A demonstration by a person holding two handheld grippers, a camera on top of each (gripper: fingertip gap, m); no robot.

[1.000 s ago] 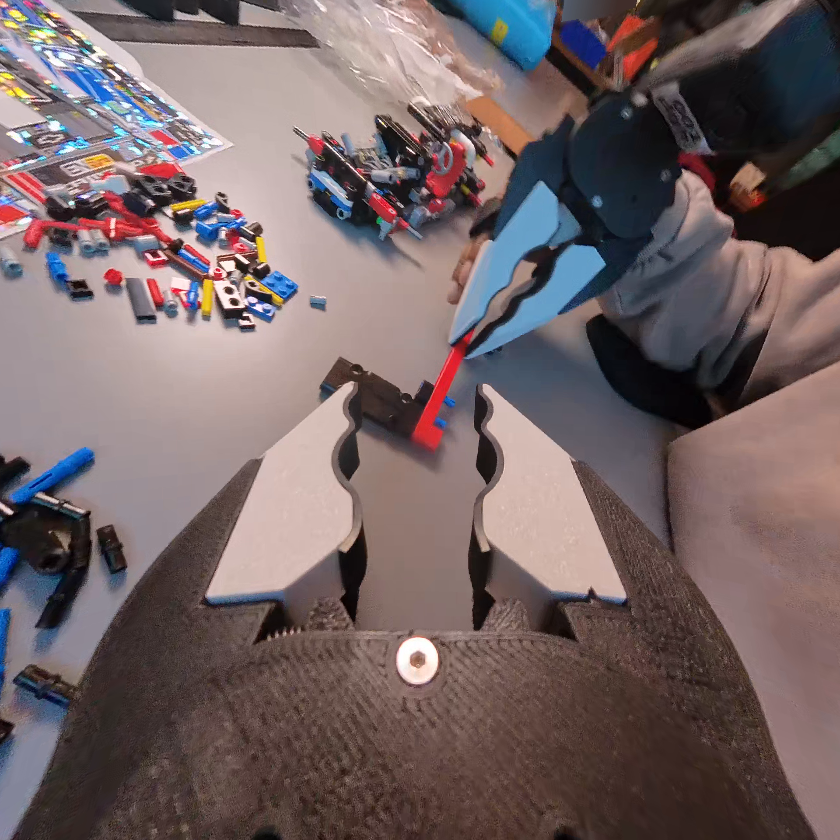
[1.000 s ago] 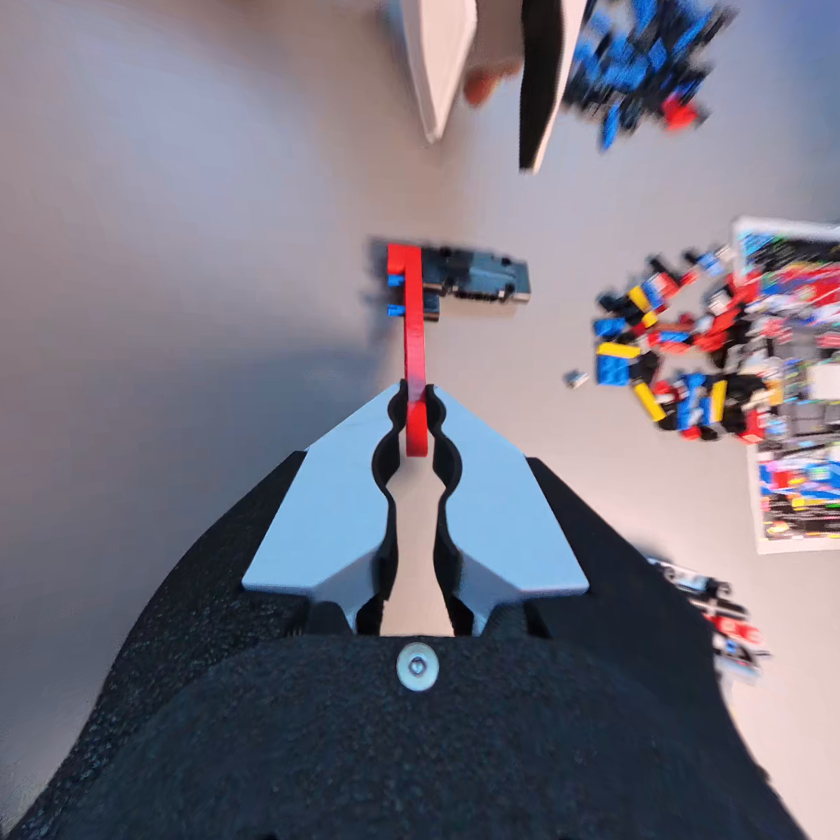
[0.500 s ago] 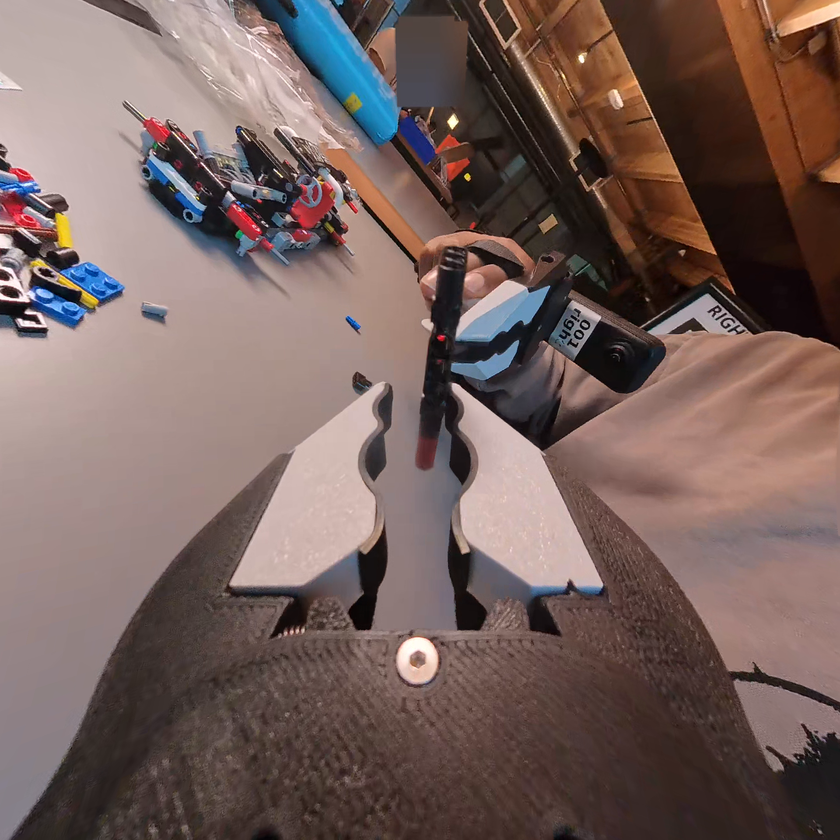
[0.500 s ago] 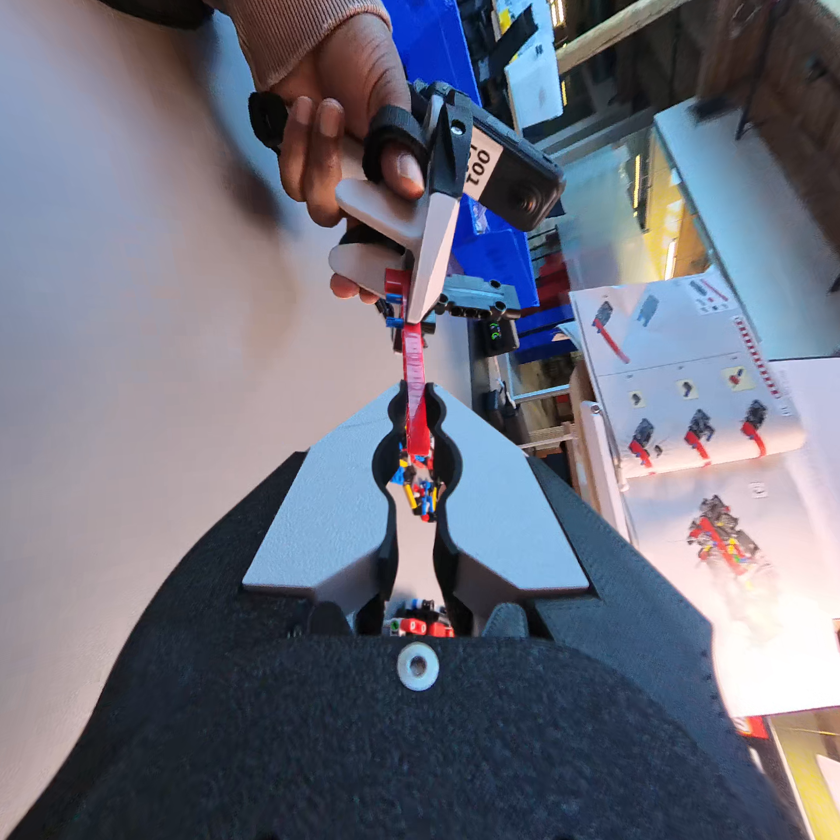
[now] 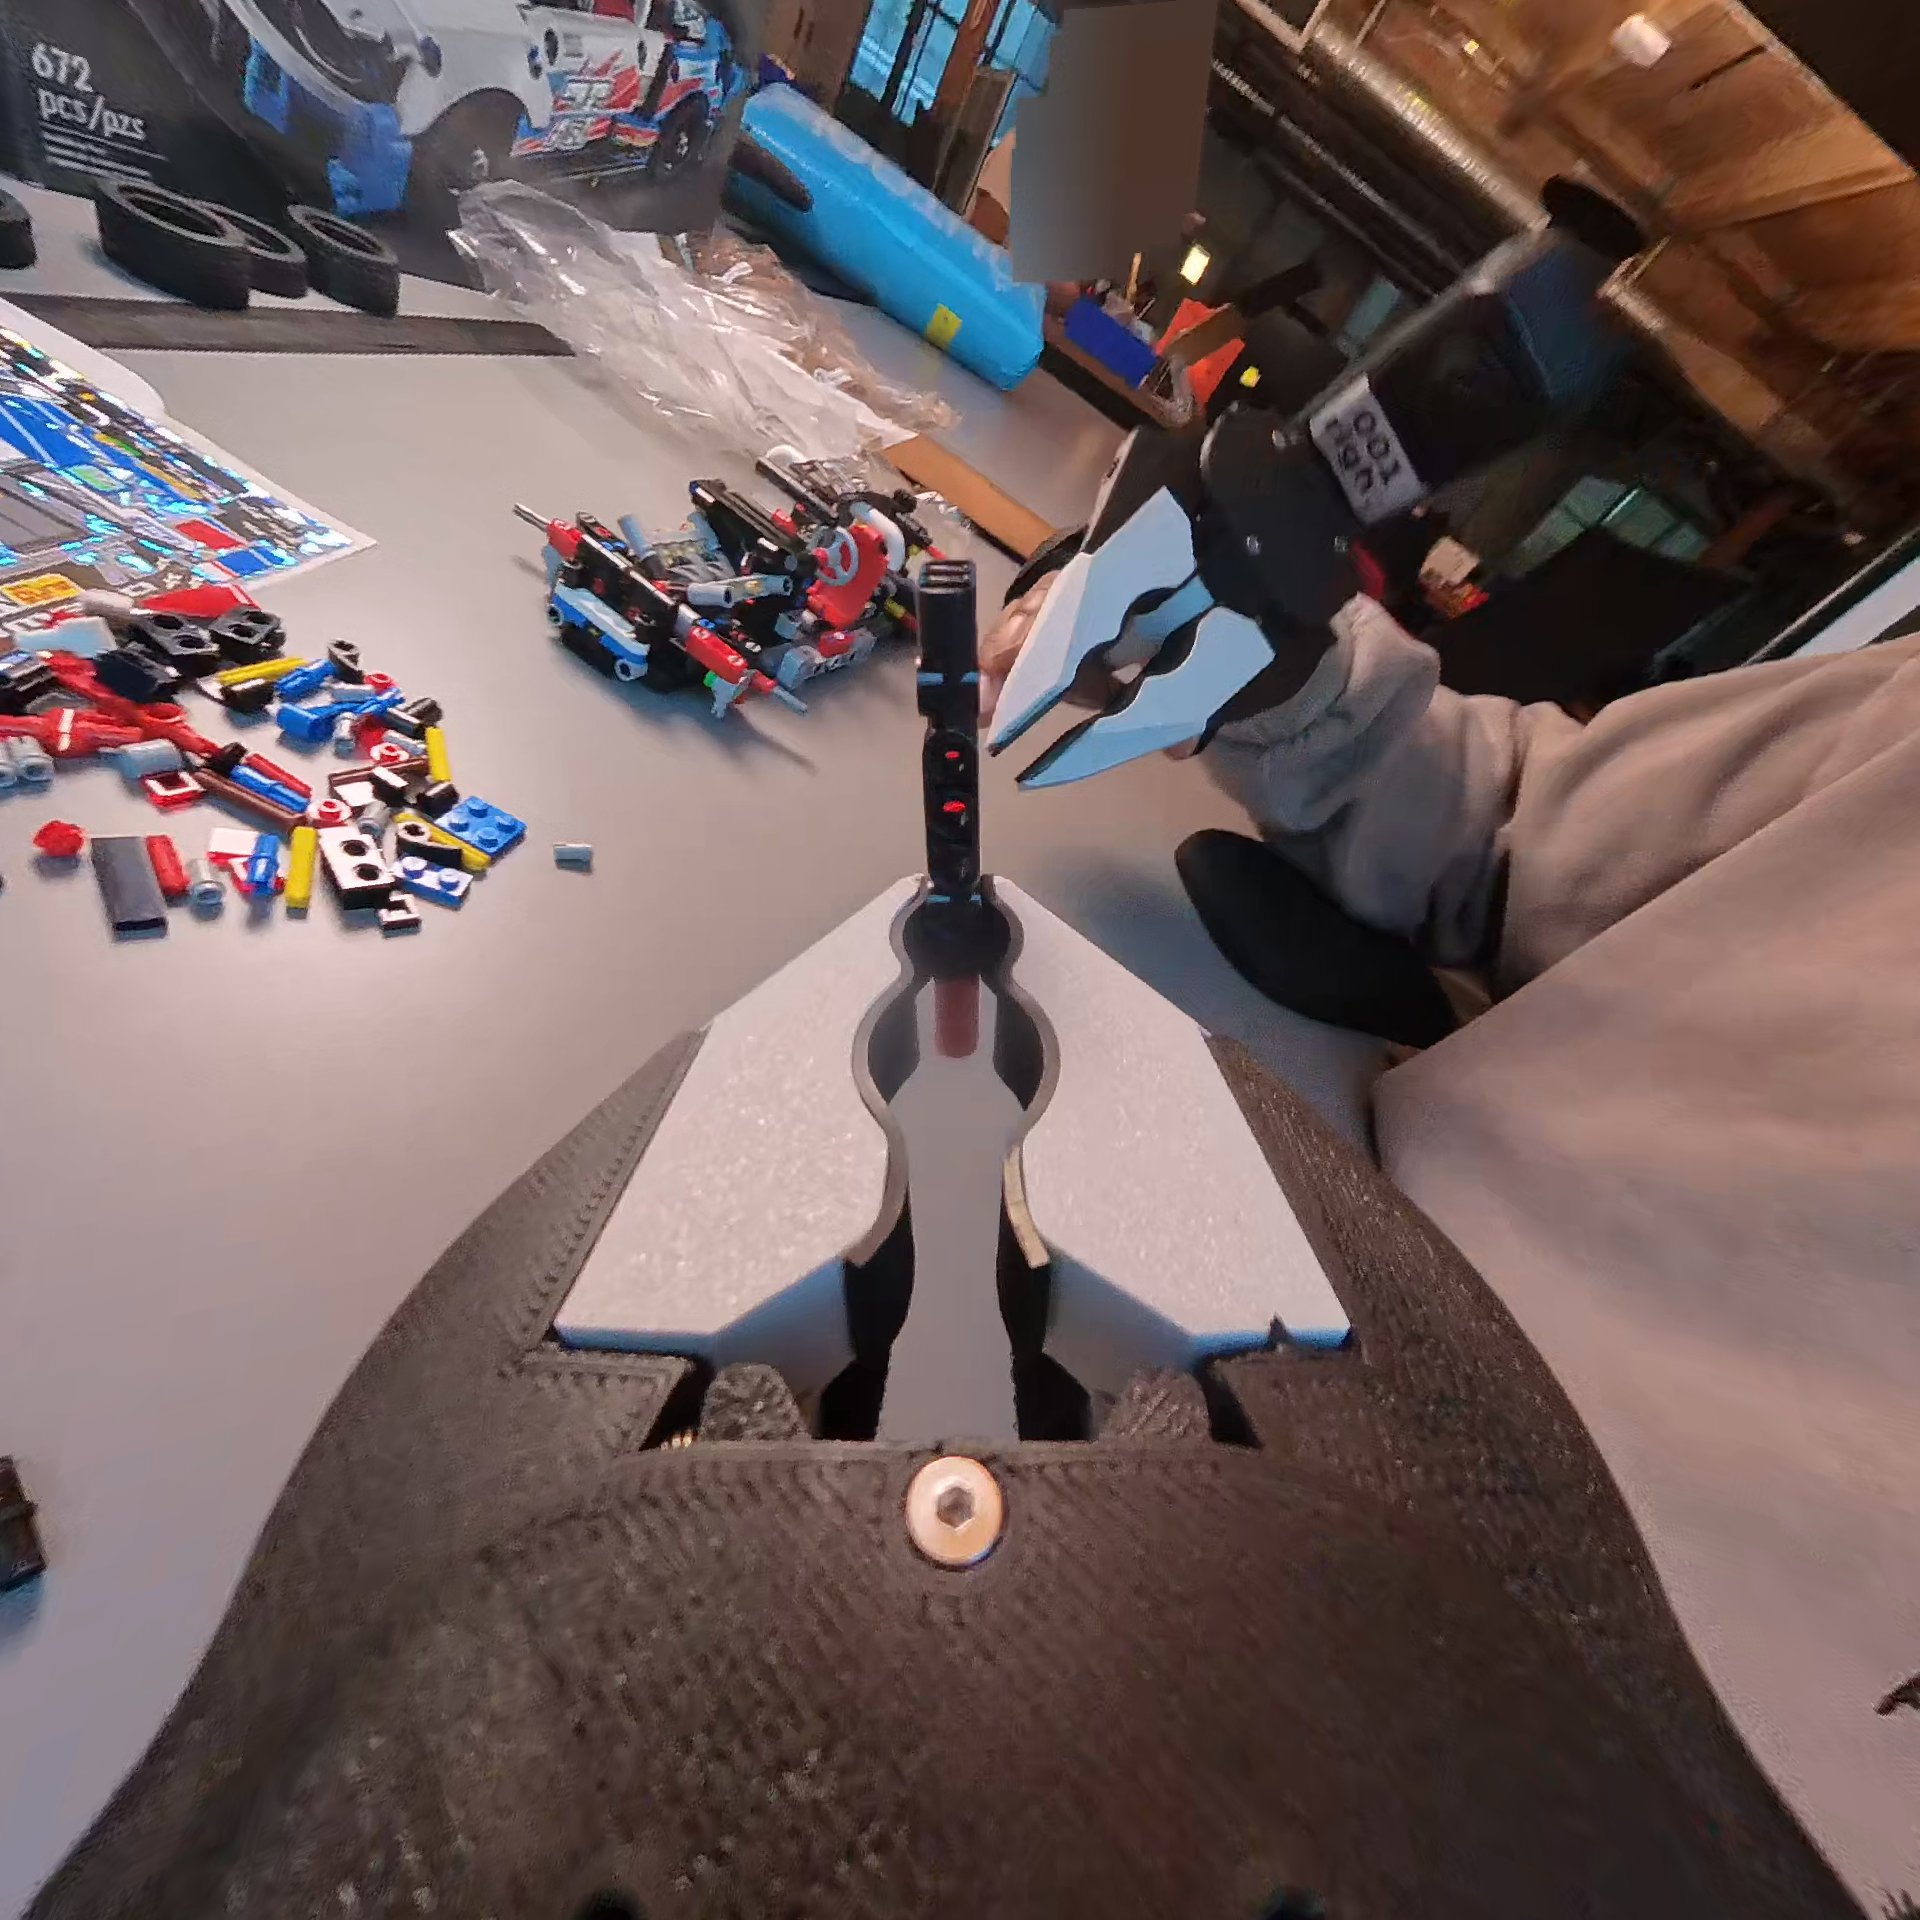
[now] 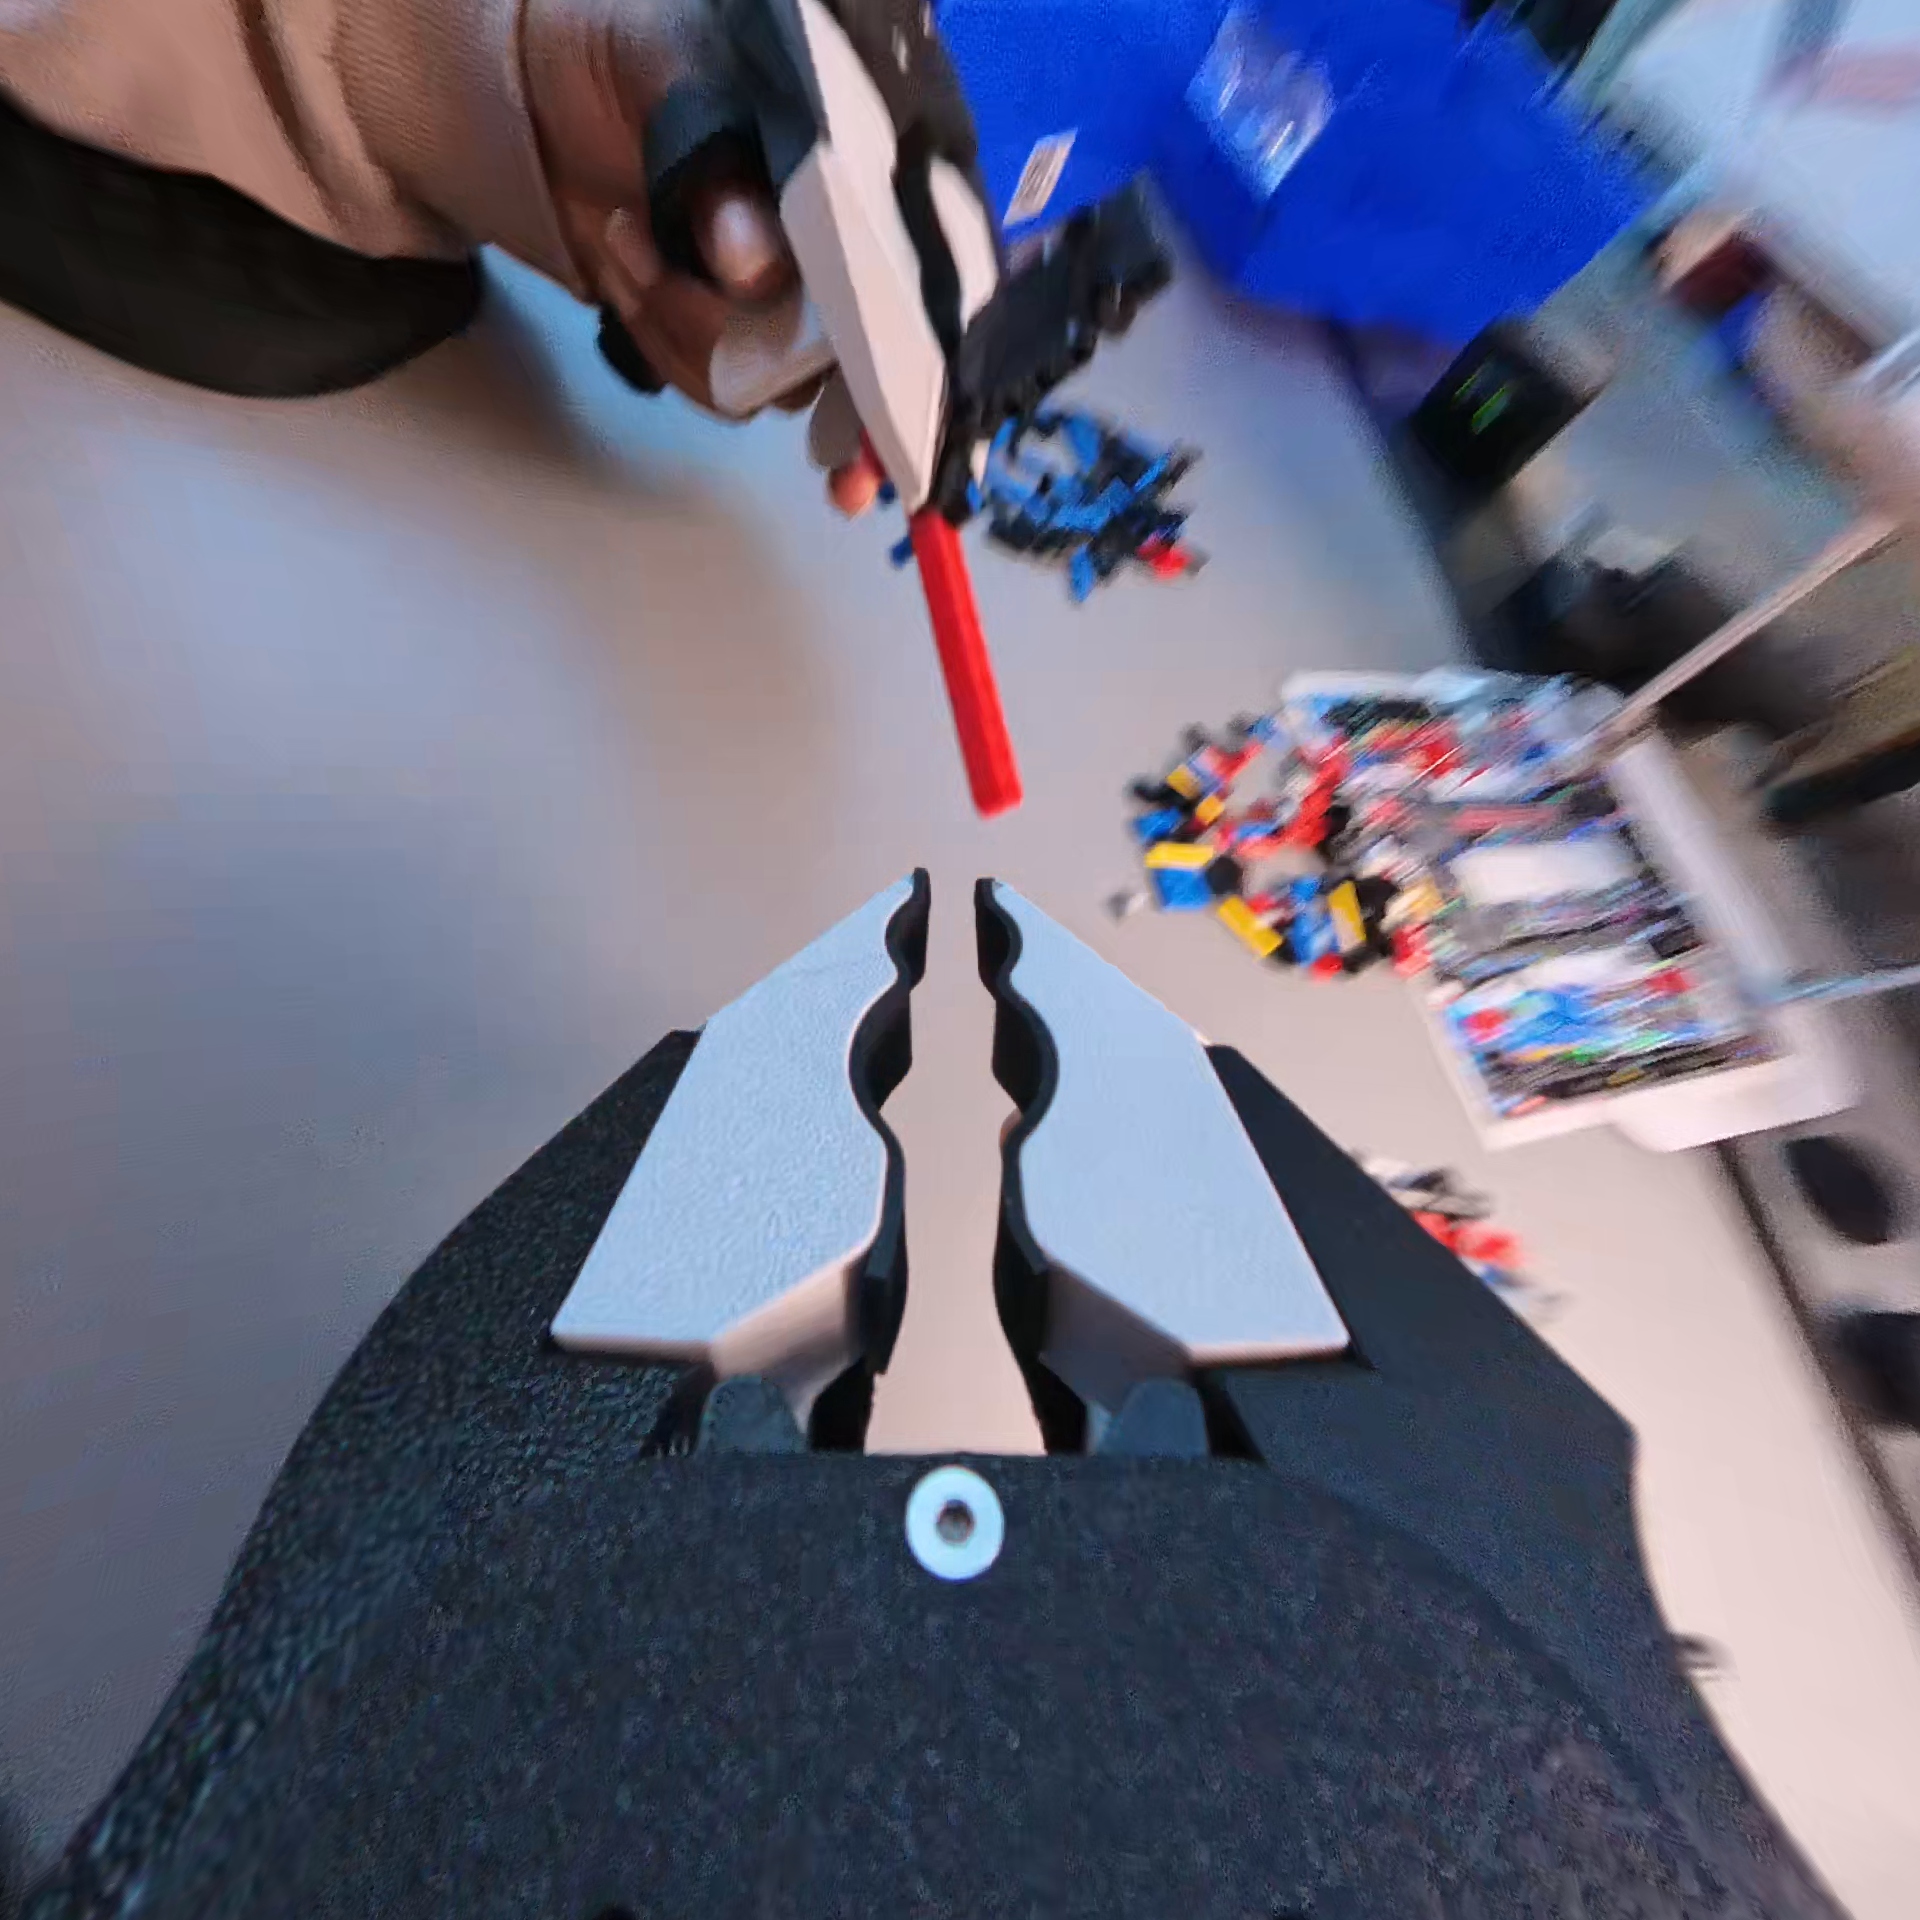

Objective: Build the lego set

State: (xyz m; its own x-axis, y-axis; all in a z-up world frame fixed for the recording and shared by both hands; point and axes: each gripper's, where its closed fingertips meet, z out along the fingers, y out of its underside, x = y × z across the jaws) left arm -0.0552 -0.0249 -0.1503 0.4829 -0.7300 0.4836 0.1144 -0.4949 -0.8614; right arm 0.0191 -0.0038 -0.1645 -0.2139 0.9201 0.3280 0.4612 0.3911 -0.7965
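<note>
The left tongs (image 5: 951,902) clench a stiff, light red-and-black plastic lego beam assembly (image 5: 948,769) at its end. The right tongs (image 6: 952,900), at three o'clock, sit slightly parted, empty. Likely best gripped mid-beam.

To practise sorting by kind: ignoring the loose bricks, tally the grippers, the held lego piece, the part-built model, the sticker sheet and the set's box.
Grippers: 2 (left gripper, right gripper)
Held red-and-black piece: 1
Part-built model: 1
Sticker sheet: 1
Box: 1
Total: 6
</note>
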